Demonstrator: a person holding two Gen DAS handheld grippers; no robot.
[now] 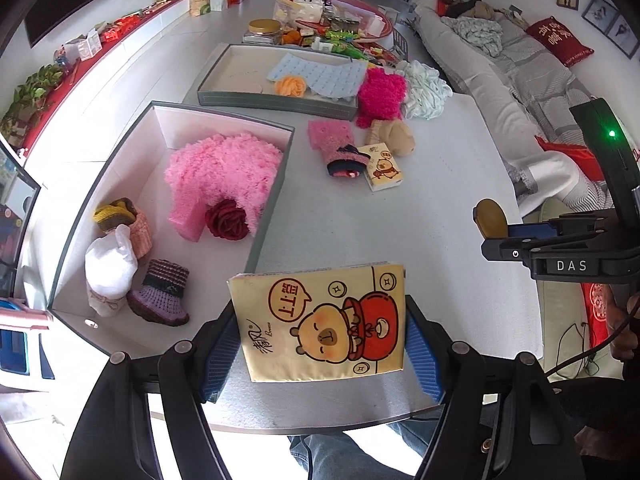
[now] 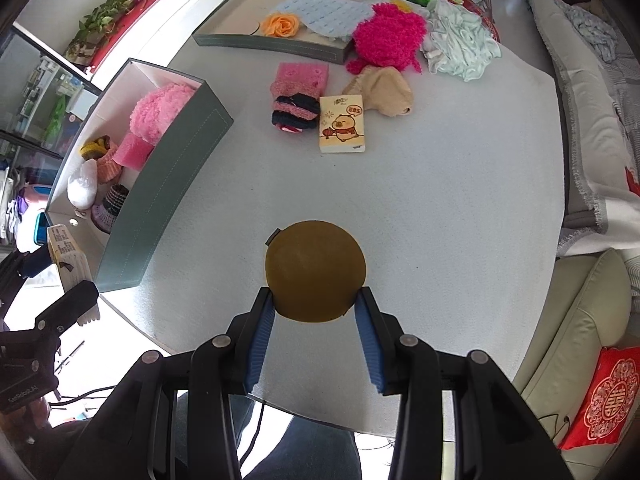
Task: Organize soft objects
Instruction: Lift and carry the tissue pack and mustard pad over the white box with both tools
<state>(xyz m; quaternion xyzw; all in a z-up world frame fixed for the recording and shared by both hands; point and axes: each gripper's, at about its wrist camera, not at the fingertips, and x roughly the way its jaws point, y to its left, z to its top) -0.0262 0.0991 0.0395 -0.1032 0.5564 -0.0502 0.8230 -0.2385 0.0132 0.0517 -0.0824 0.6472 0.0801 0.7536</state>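
Observation:
My left gripper (image 1: 320, 344) is shut on a yellow tissue pack (image 1: 320, 320) with a cartoon bear, held above the table's near edge, just right of the near grey box (image 1: 268, 200). My right gripper (image 2: 316, 312) is shut on a round brown pad (image 2: 316, 270), held above the table's front; it shows in the left wrist view (image 1: 492, 220) too. The near box holds a pink fluffy cloth (image 1: 224, 176), a red knitted rose (image 1: 228, 220), a white pouch (image 1: 108, 268) and a purple knitted bootie (image 1: 160, 296).
On the table lie a second tissue pack (image 2: 342, 124), pink and dark knitted pieces (image 2: 296, 96), a beige sock (image 2: 384, 90), a magenta fluffy cloth (image 2: 388, 40) and a pale green cloth (image 2: 460, 44). A far tray (image 2: 272, 46) holds an orange rose (image 2: 280, 24) and a blue cloth (image 2: 328, 12). A sofa (image 1: 500, 92) stands at the right.

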